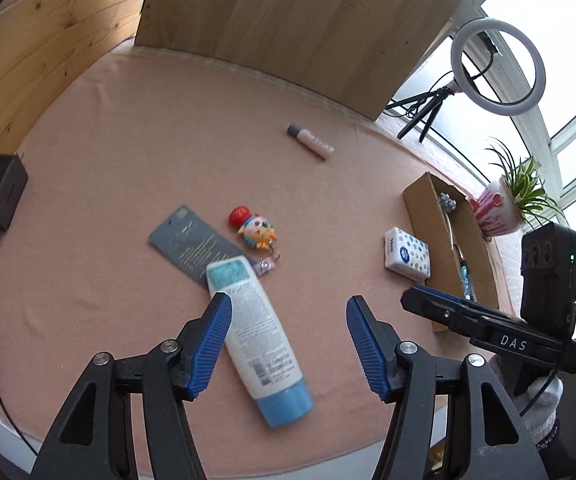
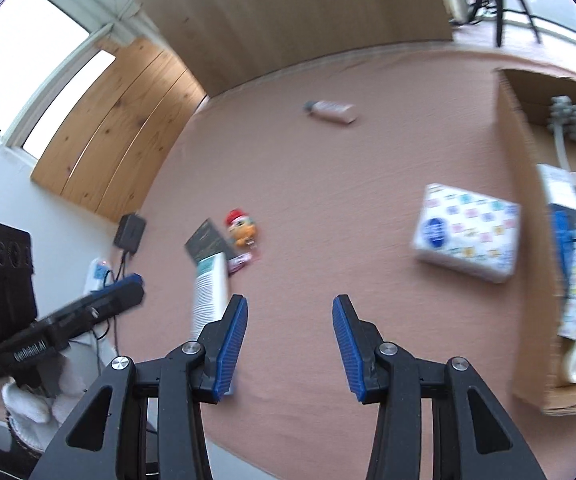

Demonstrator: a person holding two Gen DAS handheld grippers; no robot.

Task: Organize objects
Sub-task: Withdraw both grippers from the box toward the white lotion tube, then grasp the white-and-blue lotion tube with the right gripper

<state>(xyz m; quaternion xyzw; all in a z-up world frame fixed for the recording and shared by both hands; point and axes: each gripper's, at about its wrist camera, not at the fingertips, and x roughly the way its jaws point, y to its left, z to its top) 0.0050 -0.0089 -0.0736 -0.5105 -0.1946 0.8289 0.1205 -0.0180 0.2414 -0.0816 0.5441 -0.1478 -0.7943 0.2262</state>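
A white tube with a blue cap (image 1: 259,332) lies on the pink cloth (image 1: 128,152), its top end resting on a flat grey box (image 1: 188,242). A cartoon keychain figure (image 1: 254,230) lies beside the box. Farther back lies a small pink bottle (image 1: 310,141). A tissue pack (image 1: 407,254) sits next to a cardboard box (image 1: 427,208). My left gripper (image 1: 288,310) hangs open over the tube, its left pad against the tube's side. My right gripper (image 2: 288,308) is open above bare cloth, with the tube (image 2: 210,292) to its left and the tissue pack (image 2: 465,236) to its right.
The cardboard box (image 2: 523,200) holds several items. A black power adapter (image 1: 2,192) with a cable lies at the cloth's left edge. A ring light (image 1: 497,66) and a potted plant (image 1: 503,208) stand by the window. Wooden boards (image 1: 295,24) close the back.
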